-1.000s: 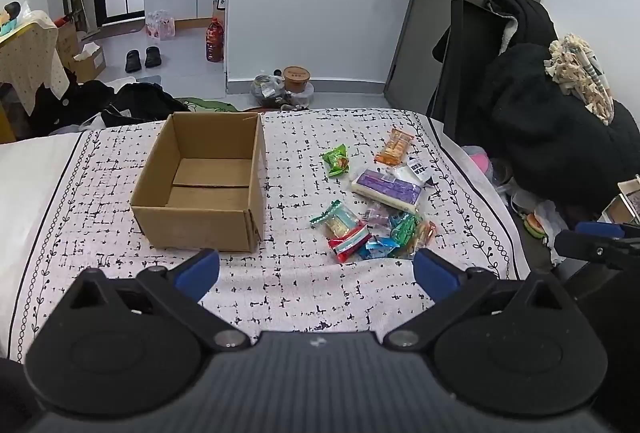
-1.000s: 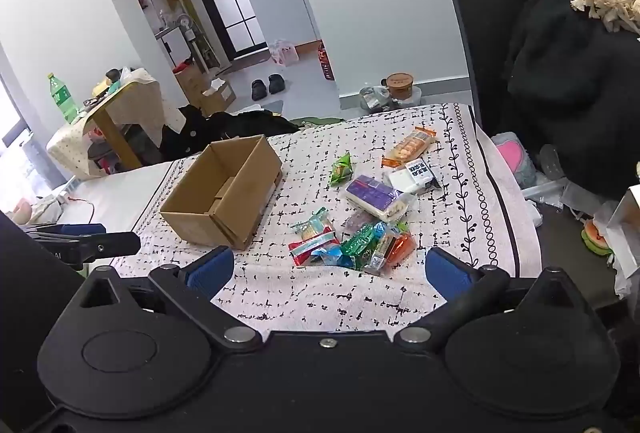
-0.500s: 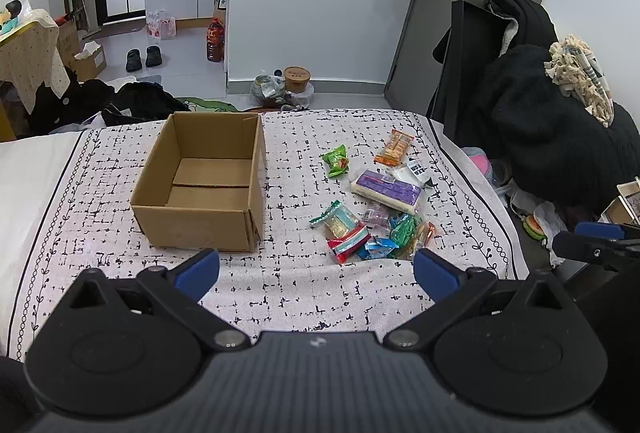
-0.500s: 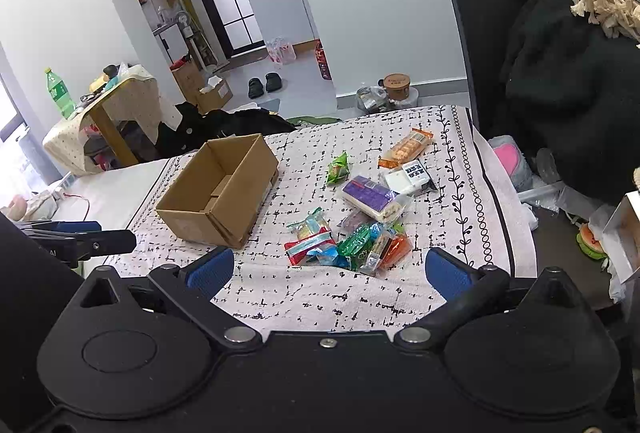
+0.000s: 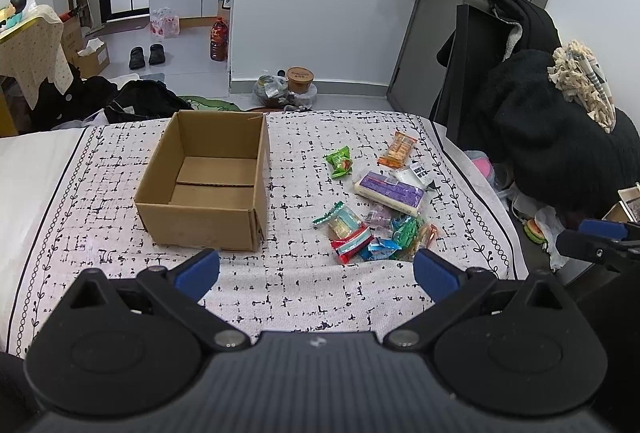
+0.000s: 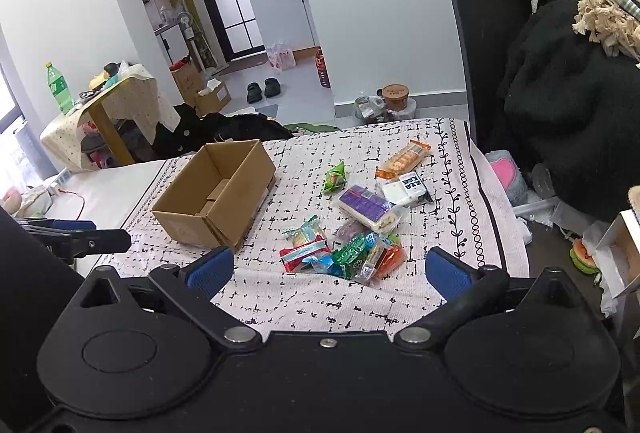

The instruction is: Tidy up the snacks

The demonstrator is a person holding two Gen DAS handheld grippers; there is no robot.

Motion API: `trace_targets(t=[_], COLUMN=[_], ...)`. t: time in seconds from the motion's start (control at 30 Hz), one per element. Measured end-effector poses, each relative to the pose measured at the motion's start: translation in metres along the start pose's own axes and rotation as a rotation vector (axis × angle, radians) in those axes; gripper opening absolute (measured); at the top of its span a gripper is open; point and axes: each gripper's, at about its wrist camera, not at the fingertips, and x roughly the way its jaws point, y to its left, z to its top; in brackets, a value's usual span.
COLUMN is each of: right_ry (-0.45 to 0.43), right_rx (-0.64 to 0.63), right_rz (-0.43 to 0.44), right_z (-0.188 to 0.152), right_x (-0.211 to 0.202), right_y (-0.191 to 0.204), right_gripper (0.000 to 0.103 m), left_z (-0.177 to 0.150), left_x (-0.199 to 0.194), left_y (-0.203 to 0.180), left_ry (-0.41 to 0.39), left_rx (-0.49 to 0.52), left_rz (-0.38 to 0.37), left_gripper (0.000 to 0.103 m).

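Observation:
An open, empty cardboard box sits on a patterned cloth. To its right lie scattered snack packets: a green one, an orange one, a purple-and-white pack, a white packet, and a heap of several small packets. My left gripper is open and empty, held above the near edge of the cloth. My right gripper is open and empty, just short of the heap.
The cloth covers a bed. A black chair piled with dark clothes stands at the right. Bags and a tub sit on the floor beyond. A draped side table is at the far left.
Both grippers have eased slightly toward the bed; the box and snacks look a little nearer. Both stay open and nothing on the cloth has moved.

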Motion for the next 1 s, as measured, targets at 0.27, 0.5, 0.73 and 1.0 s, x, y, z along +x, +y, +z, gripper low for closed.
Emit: trace_targets(t=[0.27,0.5,0.73,1.0], right_ry=[-0.001,-0.002,-0.005,-0.007], right_rx=[-0.006,-0.002,0.003,0.009], right_rz=[-0.001,0.006,0.012,0.02], right_z=[0.0,0.0002,-0.0008,-0.0015], right_x=[-0.0001,-0.0002,0.0,0.0016], right_y=[0.0029,0.0015,0.0005,-0.003], right_gripper=[0.103,0.103,0.103,0.103], left_z=[-0.0009,-0.0015,-0.0012,-0.0012], left_x=[-0.0005,-0.0003,-0.0018,-0.0019], left_y=[0.0032,0.0051,0.0073,0.0076], left_ry=[0.002,0.002,-0.003,-0.004], left_rx=[-0.009,-0.01,-0.013,-0.014], left_rz=[-0.002,0.004,0.008,0.01], left_gripper=[0.103,0.103,0.103,0.103])
